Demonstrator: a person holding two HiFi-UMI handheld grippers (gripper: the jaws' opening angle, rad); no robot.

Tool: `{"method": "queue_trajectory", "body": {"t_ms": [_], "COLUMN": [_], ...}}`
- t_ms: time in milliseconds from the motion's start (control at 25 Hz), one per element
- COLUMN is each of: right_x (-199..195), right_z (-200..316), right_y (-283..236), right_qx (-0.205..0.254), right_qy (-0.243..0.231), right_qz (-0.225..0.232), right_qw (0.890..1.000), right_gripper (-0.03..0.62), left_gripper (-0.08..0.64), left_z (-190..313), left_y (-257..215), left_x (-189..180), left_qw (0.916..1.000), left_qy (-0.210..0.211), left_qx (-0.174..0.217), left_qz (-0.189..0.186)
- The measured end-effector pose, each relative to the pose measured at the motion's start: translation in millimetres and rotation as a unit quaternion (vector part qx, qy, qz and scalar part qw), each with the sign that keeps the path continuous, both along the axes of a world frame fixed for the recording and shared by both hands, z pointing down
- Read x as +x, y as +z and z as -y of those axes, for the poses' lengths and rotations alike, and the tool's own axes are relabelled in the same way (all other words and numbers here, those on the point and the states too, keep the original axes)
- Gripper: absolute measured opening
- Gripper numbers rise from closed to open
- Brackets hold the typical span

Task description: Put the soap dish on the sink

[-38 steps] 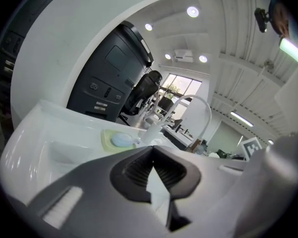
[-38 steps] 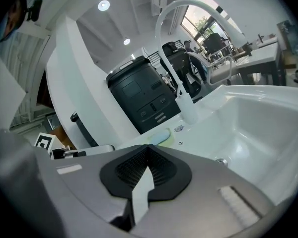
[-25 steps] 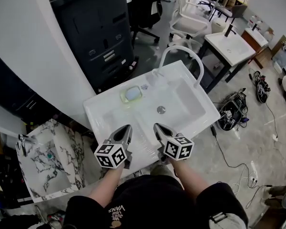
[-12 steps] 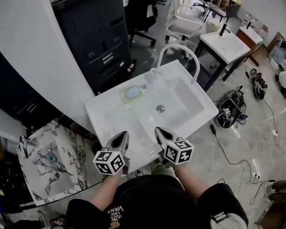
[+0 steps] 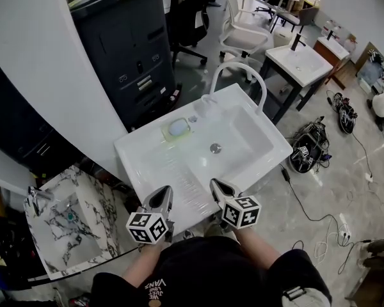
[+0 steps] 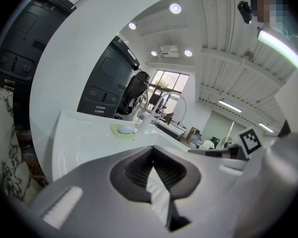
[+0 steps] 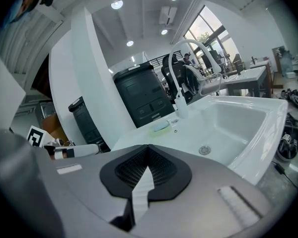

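Your left gripper and right gripper both have their jaws pressed together on nothing, over the near edge of the sink. The soap dish sits on the rear ledge near the tap. Glare blurs what it holds. Your forearms are mostly hidden.

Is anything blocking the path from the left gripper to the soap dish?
Nothing visible does. Only the bare white deck of the sink lies between the left gripper and the soap dish, which already sits on the back ledge.
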State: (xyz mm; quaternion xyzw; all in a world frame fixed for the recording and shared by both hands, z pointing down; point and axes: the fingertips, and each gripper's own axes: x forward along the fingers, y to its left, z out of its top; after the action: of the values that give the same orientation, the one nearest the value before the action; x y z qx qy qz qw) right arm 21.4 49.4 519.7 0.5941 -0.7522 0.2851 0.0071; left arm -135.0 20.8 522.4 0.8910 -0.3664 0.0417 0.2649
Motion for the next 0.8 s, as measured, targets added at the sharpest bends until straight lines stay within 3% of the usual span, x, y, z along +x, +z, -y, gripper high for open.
{"method": "queue_trajectory", "body": {"t_ms": [800], "right_x": [-8.7], "right_z": [1.5], "right_y": [5.1], "right_qx": [-0.007], "right_qy": [0.002], "right_qz": [-0.024], "right_qw": [1.000], "right_gripper": [0.003], "left_gripper": [0.052], "left_z": [-3.7], "left_y": [3.9], "left_x": [2.2], "left_qw": [0.9999], "left_qy": [0.012], "left_qx": [0.003], "left_qz": [0.008]}}
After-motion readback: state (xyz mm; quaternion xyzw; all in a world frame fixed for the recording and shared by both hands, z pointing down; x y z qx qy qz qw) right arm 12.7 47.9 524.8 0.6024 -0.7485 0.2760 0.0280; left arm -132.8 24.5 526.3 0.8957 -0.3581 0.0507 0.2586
